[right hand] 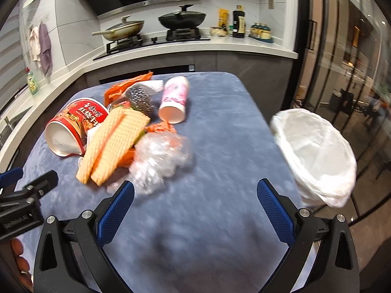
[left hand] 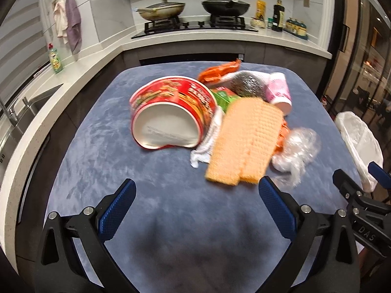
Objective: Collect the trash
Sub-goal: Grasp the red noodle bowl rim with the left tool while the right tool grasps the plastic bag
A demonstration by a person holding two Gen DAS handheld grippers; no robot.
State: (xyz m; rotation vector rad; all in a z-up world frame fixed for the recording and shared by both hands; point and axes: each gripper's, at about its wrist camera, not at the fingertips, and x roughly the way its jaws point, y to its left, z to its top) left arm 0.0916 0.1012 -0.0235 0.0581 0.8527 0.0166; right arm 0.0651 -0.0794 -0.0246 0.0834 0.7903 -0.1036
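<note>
Toward the far half of the blue tabletop (left hand: 97,146) the trash lay in one loose heap. A red instant-noodle cup (left hand: 171,112) rested on its side with its pale base facing the cameras, dented along the lower rim. Against its right flank leaned two orange waffle-textured cloths (left hand: 244,144), overlapping a white rag (left hand: 207,141). Behind them sat a steel scouring ball (right hand: 140,100), an orange wrapper (right hand: 127,84) and a pink paper cup (right hand: 174,100) tipped over with its mouth toward the near edge. A crumpled clear plastic wrap (right hand: 161,161) lay at the heap's near right side, closest to the right gripper.

Off the tabletop's right edge stood a bin lined with a white bag (right hand: 317,158), its mouth open, seemingly so items could be carried a short way sideways and dropped in.

Both grippers hovered above the bare near part of the tabletop. The left gripper (left hand: 195,210) had its blue pads spread wide with nothing between them, pointing at the cloths. The right gripper (right hand: 195,207) was likewise wide apart and empty, its left pad just beside the clear plastic wrap. Nothing appeared to have been picked up yet; the plastic wrap looked the likeliest first grab, though light and springy enough to slip.
</note>
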